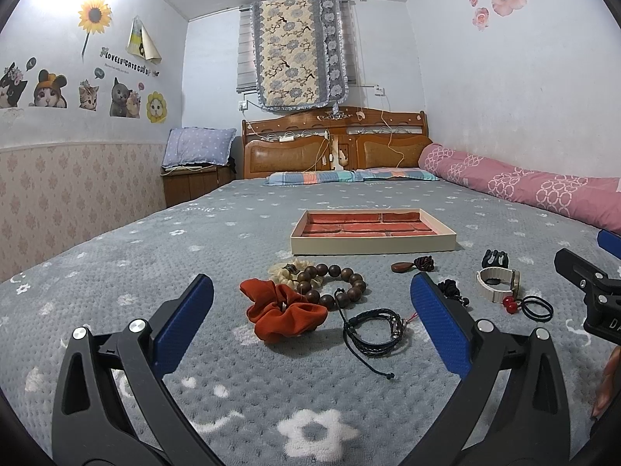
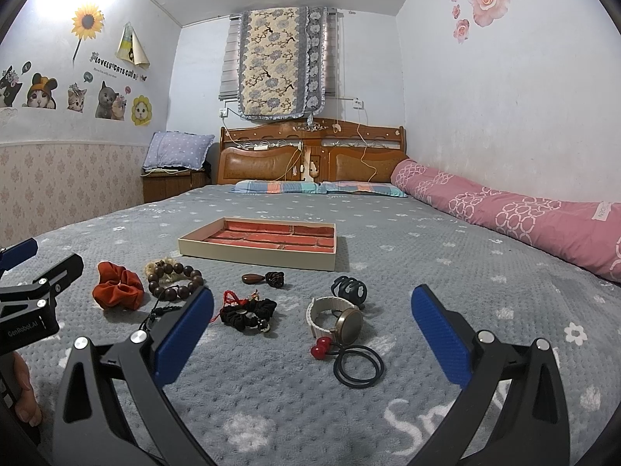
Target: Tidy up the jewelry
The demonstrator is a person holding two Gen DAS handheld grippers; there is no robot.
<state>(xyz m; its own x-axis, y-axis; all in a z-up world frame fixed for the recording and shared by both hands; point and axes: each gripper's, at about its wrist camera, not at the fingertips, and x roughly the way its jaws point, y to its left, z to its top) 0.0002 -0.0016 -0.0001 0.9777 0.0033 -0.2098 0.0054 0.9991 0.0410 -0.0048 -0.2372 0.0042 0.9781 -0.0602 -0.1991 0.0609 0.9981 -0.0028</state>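
Left gripper (image 2: 23, 264) cut by frame edge; braided bracelet (image 2: 163, 312) half-hidden.

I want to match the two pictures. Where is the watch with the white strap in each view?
Left wrist view: the watch lies at the right, beyond the right finger's tip, near the black claw clip.
Right wrist view: the watch lies near the centre, between the two fingers, in front of the claw clip.
Shared landmark: the shallow tray with the brick-pattern lining, behind the jewelry in both views.

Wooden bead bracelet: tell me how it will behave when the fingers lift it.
The wooden bead bracelet is probably strung loosely, so it should sag rather than hold its ring. Its round, glossy beads may slip between flat pads. It overlaps the cream scrunchie, which might drag along.
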